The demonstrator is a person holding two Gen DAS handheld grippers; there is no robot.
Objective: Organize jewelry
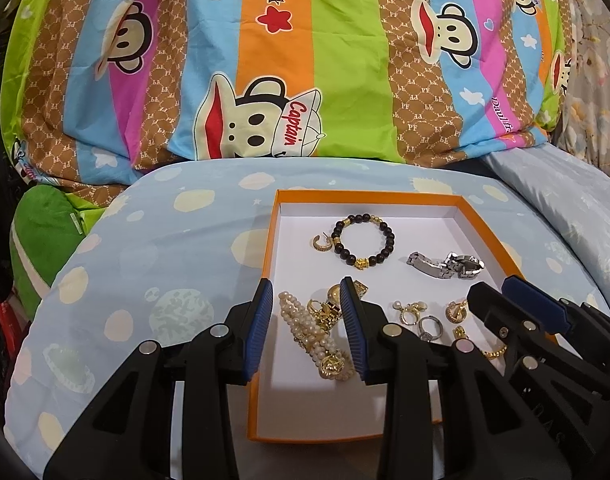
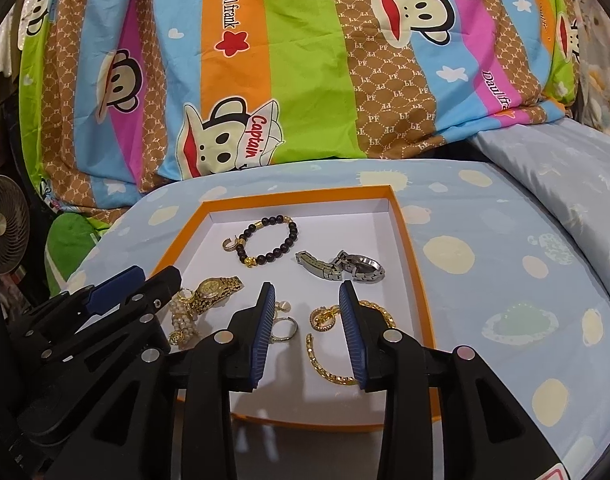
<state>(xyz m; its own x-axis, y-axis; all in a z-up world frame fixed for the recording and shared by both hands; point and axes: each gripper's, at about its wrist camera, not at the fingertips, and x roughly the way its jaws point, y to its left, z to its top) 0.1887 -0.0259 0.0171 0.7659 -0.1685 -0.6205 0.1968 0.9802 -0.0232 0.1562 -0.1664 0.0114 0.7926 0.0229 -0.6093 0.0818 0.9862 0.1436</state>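
Observation:
An orange box point(image 1: 271, 240) point(image 2: 411, 248) with a white floor holds the jewelry. A black bead bracelet point(image 1: 364, 240) point(image 2: 271, 240), a gold hoop earring point(image 1: 320, 243) and a silver watch point(image 1: 449, 265) point(image 2: 341, 268) lie at the back. My left gripper point(image 1: 307, 304) is open over a pearl bracelet point(image 1: 305, 332) and a gold watch point(image 2: 217, 288). My right gripper point(image 2: 307, 306) is open over a gold chain point(image 2: 329, 368) and a gold earring point(image 2: 323, 318). A silver ring point(image 1: 429, 328) point(image 2: 285, 328) lies between them. The right gripper also shows in the left wrist view point(image 1: 489, 292).
The box sits on a light blue spotted cushion point(image 1: 165, 248) point(image 2: 505, 264). A striped monkey-print duvet point(image 1: 305, 60) rises behind it. A green plush point(image 1: 45, 228) and a fan point(image 2: 9, 232) are at the left.

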